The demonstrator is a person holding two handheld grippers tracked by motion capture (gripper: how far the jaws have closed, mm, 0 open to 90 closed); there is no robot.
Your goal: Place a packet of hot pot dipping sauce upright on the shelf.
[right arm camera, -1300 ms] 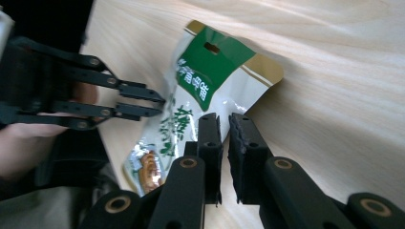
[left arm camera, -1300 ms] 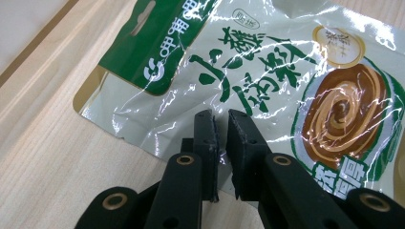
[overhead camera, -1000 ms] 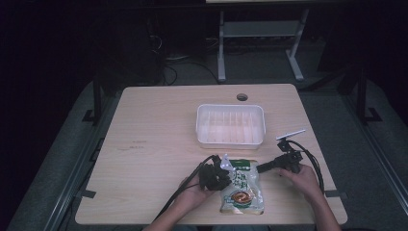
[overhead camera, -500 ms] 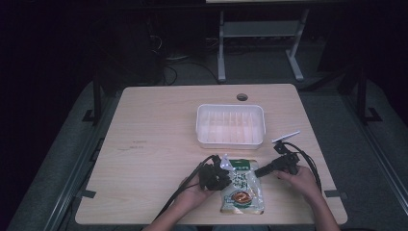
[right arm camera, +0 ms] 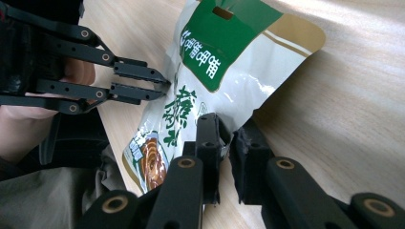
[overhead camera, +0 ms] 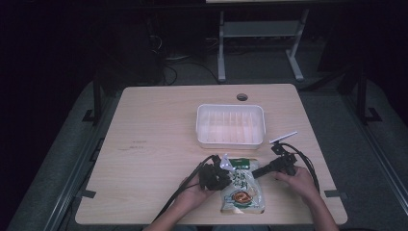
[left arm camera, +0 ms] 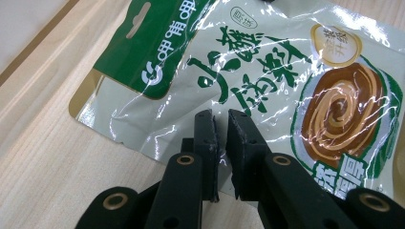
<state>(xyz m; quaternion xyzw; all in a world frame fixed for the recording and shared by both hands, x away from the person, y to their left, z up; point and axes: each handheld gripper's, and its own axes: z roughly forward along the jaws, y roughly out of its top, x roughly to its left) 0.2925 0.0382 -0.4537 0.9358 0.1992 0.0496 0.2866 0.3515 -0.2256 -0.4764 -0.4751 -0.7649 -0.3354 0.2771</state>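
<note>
Lying flat near the front edge of the tabletop (overhead camera: 154, 125), right of its middle, is a green-and-white food pouch (overhead camera: 242, 185) with a printed bowl of brown noodles and a hang slot in its green header. The header end points toward the far edge, the printed bowl end toward the person.

The left gripper (left arm camera: 220, 125) stands at the pouch's left edge. In the left gripper view its jaws are drawn nearly together, with the pouch's clear margin pinched in the narrow slit between them; the film wrinkles at the pads. In the right gripper view the same jaws reach in from the left and close on that edge.

The right gripper (right arm camera: 225, 130) comes in from the pouch's right edge. Its jaws have just been closing and now stand close together on the pouch's side seam, the foil rising between the pads.

A hand (overhead camera: 196, 193) holds the left tool and another hand (overhead camera: 299, 179) the right, both forearms entering from the front edge. Black cables trail from each gripper.

A white plastic tray (overhead camera: 231, 143) sits beyond the pouch, toward the far edge, apart from it. A round cable hole (overhead camera: 242, 96) lies at the far edge behind the tray.
</note>
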